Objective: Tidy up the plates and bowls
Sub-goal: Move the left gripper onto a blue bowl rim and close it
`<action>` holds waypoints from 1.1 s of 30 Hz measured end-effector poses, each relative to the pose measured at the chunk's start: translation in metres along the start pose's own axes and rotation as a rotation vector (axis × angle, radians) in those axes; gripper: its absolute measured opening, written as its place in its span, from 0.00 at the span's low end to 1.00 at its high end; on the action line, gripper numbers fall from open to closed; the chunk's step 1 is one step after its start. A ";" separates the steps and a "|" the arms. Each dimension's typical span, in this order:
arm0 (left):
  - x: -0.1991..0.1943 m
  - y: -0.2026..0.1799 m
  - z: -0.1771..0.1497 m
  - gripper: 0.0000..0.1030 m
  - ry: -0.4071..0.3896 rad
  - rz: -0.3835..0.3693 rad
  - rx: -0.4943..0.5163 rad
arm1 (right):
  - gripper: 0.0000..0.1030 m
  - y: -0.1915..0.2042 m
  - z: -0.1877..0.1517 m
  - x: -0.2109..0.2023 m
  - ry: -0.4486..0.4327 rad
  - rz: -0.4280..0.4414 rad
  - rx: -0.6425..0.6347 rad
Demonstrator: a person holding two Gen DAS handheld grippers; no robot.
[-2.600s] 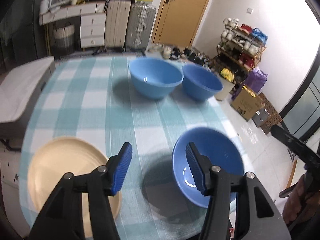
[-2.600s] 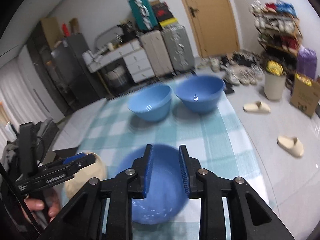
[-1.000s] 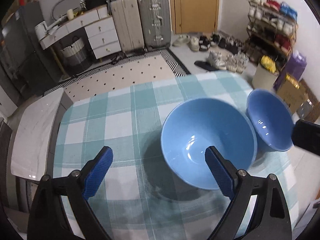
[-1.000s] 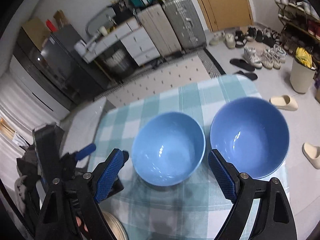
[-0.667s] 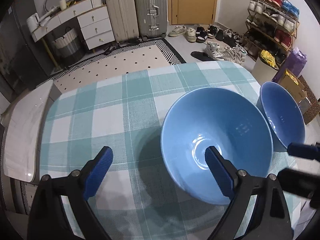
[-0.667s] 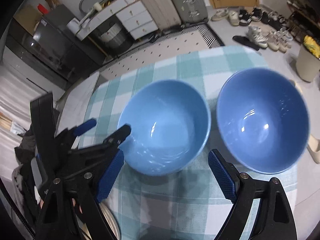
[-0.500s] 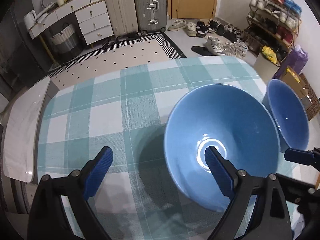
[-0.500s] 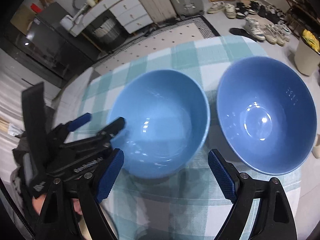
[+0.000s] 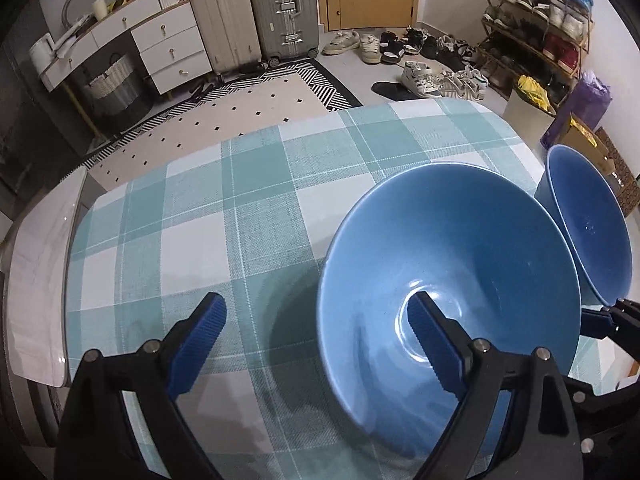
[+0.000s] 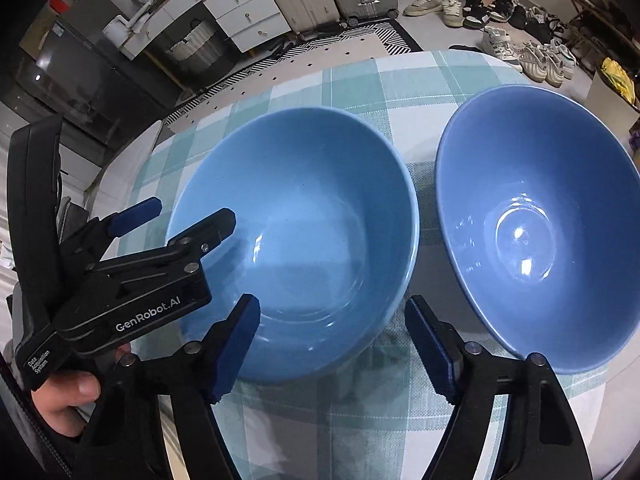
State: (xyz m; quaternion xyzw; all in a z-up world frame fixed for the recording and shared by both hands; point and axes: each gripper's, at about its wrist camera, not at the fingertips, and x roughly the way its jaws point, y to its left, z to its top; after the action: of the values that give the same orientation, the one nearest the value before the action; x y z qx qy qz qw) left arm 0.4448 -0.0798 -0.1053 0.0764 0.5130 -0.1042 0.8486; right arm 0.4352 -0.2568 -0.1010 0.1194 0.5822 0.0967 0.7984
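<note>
Two blue bowls stand side by side on the worktop [image 9: 248,216], which is covered by a teal-and-white checked cloth [image 10: 360,412].

Left gripper [image 9: 316,334]: the fingers are spread wide and hold nothing. The right-hand finger [image 9: 434,340] sits inside the light blue bowl [image 9: 460,264], low over its floor; whether it touches the glaze cannot be told. The left-hand finger [image 9: 198,338] is outside the bowl, over bare cloth, so the near-left rim of the bowl lies between the two fingers.

Right gripper [image 10: 332,346]: the fingers are likewise spread wide and hold nothing. The left-hand finger [image 10: 236,344] overlaps the near rim of the light blue bowl [image 10: 304,216]. The right-hand finger [image 10: 432,348] is over the cloth just beside the near-left edge of the darker blue bowl [image 10: 540,216]. The gap between the two bowls runs ahead of these fingers.

In the right wrist view the left gripper [image 10: 186,220] enters from the left, reaching over the light blue bowl's rim.

In the left wrist view the darker blue bowl [image 9: 588,232] lies to the right of the fingers, with its rim close beside the light blue bowl.
</note>
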 end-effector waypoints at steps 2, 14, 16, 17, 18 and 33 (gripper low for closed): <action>0.001 0.001 0.001 0.85 -0.008 -0.009 -0.008 | 0.74 -0.001 0.001 0.001 -0.001 -0.004 0.006; 0.009 0.004 0.000 0.64 0.005 -0.057 -0.029 | 0.62 0.008 0.003 0.004 -0.025 -0.035 -0.005; 0.011 0.003 -0.002 0.56 0.007 -0.059 -0.034 | 0.57 0.008 0.003 0.004 -0.033 -0.045 -0.006; 0.011 0.004 -0.003 0.53 0.010 -0.068 -0.040 | 0.56 0.007 0.003 0.003 -0.033 -0.044 -0.004; 0.011 0.004 -0.004 0.49 0.013 -0.076 -0.043 | 0.53 0.007 0.003 0.003 -0.033 -0.039 0.000; 0.005 0.007 -0.017 0.20 0.044 -0.104 -0.048 | 0.28 0.005 0.000 0.002 -0.014 -0.053 -0.009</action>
State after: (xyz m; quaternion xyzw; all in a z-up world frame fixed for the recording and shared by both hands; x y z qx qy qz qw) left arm 0.4345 -0.0693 -0.1179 0.0314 0.5370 -0.1339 0.8323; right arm 0.4355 -0.2511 -0.1013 0.1008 0.5791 0.0774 0.8053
